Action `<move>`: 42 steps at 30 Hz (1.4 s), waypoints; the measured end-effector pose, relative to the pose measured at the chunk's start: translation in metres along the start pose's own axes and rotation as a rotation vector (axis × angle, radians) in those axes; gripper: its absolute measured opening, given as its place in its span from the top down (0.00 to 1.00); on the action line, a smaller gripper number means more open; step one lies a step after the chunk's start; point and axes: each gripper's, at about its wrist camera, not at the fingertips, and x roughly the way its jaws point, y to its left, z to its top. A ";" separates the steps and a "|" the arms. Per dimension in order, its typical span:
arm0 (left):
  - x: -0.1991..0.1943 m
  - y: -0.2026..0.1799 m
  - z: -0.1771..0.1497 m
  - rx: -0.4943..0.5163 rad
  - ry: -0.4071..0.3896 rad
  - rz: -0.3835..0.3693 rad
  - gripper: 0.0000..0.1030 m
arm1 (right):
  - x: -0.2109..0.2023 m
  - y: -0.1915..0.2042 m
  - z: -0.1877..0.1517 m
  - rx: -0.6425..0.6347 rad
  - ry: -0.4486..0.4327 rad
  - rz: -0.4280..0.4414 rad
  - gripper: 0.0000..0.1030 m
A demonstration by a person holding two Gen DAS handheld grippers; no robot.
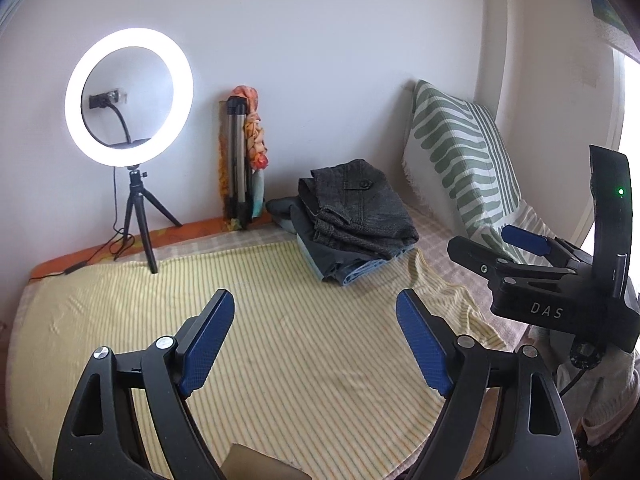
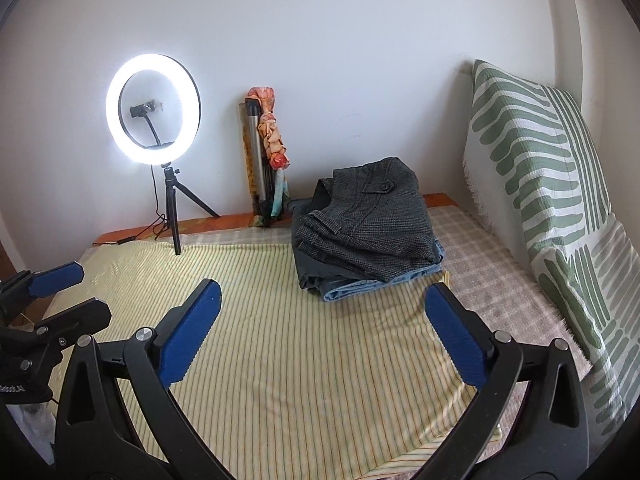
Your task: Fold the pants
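Light source: ring light (image 1: 129, 97) at 10 o'clock, glaring white.
Window (image 1: 630, 120): overexposed at 3 o'clock.
Room: bright, soft shadows.
Edges: fisheye bending, dark corners.
Focus: sharp.

A home bedroom: bed with striped sheet (image 2: 280, 320), leaf-print cushion (image 2: 532, 152), ring light (image 2: 154, 110)

Bed (image 2: 492, 280) against a white wall, spread with a yellow striped sheet (image 2: 300, 340).
Folded pants (image 2: 368, 236) stacked at the far right of the sheet, grey tweed pair on top, denim beneath. Lit ring light on a small tripod (image 2: 154, 120) standing at the far left edge, cable trailing beside it. Green-and-white patterned cushion (image 2: 536, 168) propped along the right side, over a pale checked cover.
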 end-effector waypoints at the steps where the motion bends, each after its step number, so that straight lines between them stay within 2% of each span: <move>1: -0.002 0.002 0.000 -0.002 -0.004 0.007 0.16 | 0.000 0.003 0.000 -0.009 -0.005 -0.003 0.00; 6: -0.008 0.012 0.001 -0.021 -0.028 0.054 0.06 | -0.001 0.011 0.000 -0.016 -0.011 0.007 0.00; 14: -0.015 0.018 0.004 -0.032 -0.047 0.090 0.04 | -0.004 0.015 0.002 -0.022 -0.021 0.014 0.00; 26: -0.019 0.027 0.004 -0.063 -0.036 0.098 0.04 | -0.004 0.020 0.004 -0.035 -0.028 0.019 0.00; 42: -0.020 0.027 0.004 -0.052 -0.036 0.105 0.03 | -0.002 0.025 0.005 -0.036 -0.030 0.032 0.00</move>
